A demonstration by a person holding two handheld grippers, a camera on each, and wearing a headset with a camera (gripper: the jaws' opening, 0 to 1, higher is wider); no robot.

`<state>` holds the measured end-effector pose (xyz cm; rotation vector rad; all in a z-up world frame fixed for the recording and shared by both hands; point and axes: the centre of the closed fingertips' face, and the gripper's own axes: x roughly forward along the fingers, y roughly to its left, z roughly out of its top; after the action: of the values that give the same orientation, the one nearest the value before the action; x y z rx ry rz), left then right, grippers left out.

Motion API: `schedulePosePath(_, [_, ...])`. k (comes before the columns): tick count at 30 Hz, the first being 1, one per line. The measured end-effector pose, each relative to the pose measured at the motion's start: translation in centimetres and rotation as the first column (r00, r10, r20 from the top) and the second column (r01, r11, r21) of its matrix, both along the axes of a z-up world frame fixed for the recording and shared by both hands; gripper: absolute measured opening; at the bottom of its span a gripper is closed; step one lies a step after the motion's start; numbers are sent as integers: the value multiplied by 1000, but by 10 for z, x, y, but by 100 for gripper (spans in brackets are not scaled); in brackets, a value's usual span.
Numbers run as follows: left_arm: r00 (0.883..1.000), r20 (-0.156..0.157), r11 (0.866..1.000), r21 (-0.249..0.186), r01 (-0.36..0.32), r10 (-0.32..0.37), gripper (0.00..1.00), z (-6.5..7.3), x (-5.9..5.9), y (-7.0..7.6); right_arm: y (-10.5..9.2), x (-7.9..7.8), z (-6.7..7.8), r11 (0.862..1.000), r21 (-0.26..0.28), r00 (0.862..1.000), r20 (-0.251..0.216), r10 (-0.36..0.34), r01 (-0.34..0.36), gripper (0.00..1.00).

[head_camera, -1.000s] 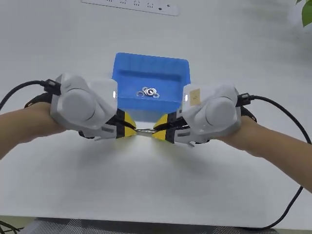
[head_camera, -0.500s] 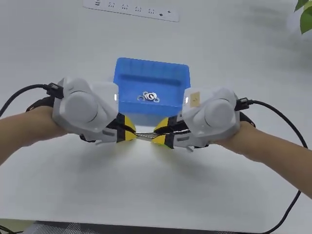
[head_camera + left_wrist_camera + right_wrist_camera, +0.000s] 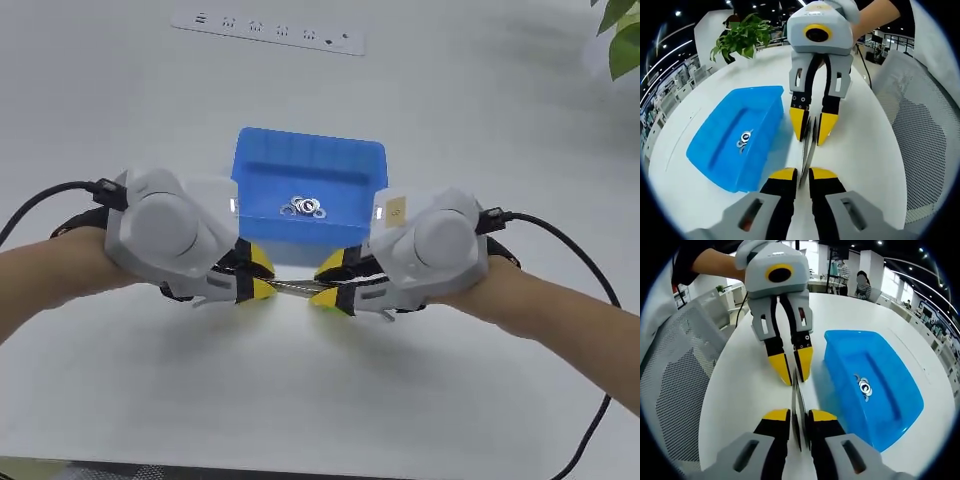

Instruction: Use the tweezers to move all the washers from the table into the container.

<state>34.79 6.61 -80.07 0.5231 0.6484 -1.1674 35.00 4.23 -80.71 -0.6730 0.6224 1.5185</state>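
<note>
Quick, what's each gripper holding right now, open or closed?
Left gripper: jaws closed on one end of the tweezers.
Right gripper: jaws closed on the tweezers' other end.

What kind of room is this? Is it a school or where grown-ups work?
Probably an office or lab workspace: a big white table with a power strip, a mesh office chair beside it, and a potted plant.

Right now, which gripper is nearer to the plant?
Right. The plant is at the far right; the right gripper is on that side of the tweezers, which both grippers hold, and the left gripper is on the other side, farther away.
</note>
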Motion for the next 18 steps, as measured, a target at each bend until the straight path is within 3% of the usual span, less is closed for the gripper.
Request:
schedulePosePath(5, [1000, 4, 1000, 3, -14, 14, 17, 1, -1, 5, -5, 3, 0, 999, -7, 999, 0, -32, 32, 19])
schedulePosePath(9, [999, -2, 998, -25, -50, 50, 19, 6, -2, 8, -12, 4, 0, 999, -11, 999, 0, -53, 53, 20])
schedulePosePath(18, [989, -13, 987, -71, -145, 144, 23, 11, -10, 22, -16, 10, 17, 989, 54, 990, -14, -139, 140, 21])
